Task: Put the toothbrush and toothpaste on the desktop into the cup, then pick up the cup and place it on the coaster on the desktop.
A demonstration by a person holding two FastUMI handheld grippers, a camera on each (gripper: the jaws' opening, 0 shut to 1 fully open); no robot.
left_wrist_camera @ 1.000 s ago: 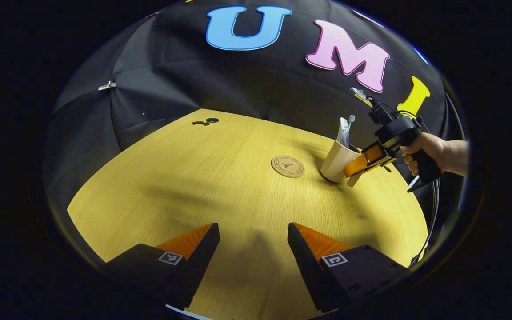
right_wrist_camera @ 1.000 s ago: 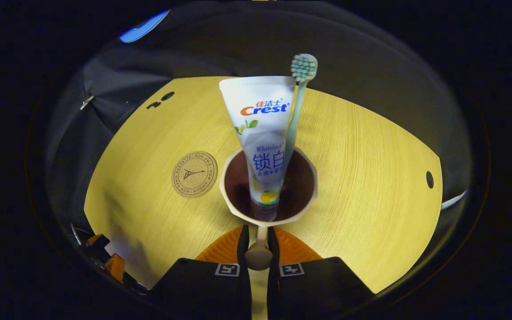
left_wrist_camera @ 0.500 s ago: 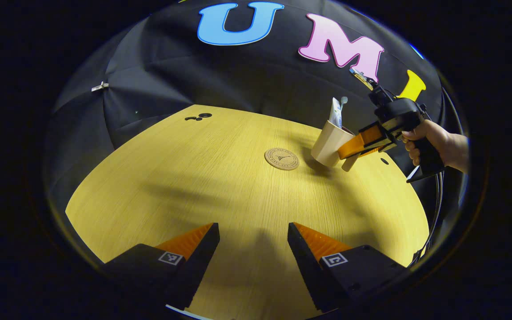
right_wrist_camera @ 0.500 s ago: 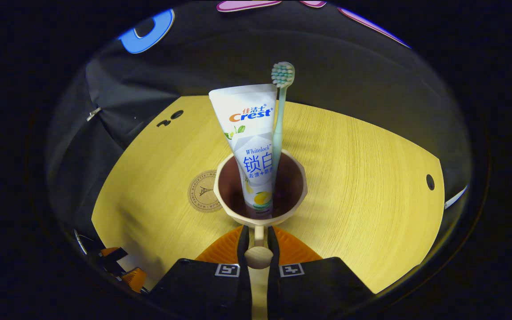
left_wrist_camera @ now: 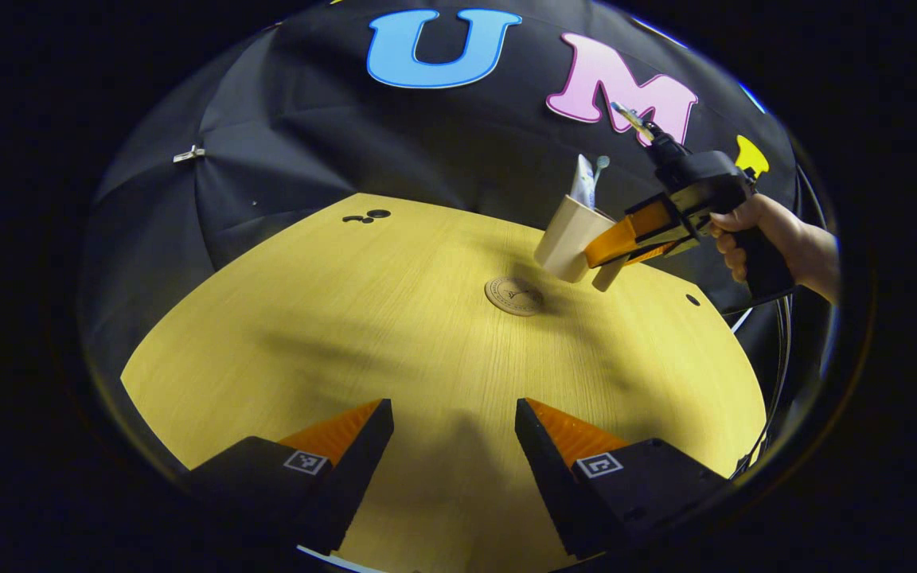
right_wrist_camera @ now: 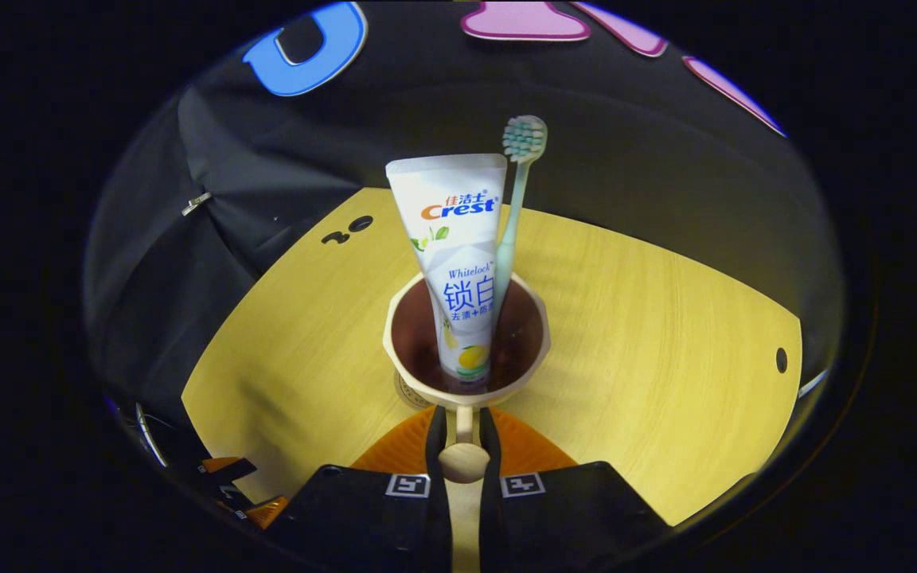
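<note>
A beige cup (left_wrist_camera: pixel 563 239) hangs tilted in the air just above and right of the round cork coaster (left_wrist_camera: pixel 514 296) in the left gripper view. A white toothpaste tube (right_wrist_camera: pixel 458 239) and a pale toothbrush (right_wrist_camera: pixel 516 183) stand inside the cup (right_wrist_camera: pixel 466 390). My right gripper (right_wrist_camera: pixel 464 434) is shut on the cup's handle (right_wrist_camera: pixel 464 461), and a hand holds that gripper (left_wrist_camera: pixel 603 253). A sliver of the coaster (right_wrist_camera: pixel 404 391) peeks out under the cup's left side. My left gripper (left_wrist_camera: pixel 454 446) stays open low over the near part of the wooden table (left_wrist_camera: pixel 347 318), holding nothing.
Small black discs (left_wrist_camera: pixel 368 216) lie at the table's far edge. A dark hole (left_wrist_camera: pixel 691 300) sits near the right edge, with cables (left_wrist_camera: pixel 781 358) hanging beyond it. A metal clip (left_wrist_camera: pixel 188 153) is pinned to the cloth wall.
The right gripper has lifted the cup off the table and carried it left, from beside the coaster to nearly over it. The left gripper has stayed in place.
</note>
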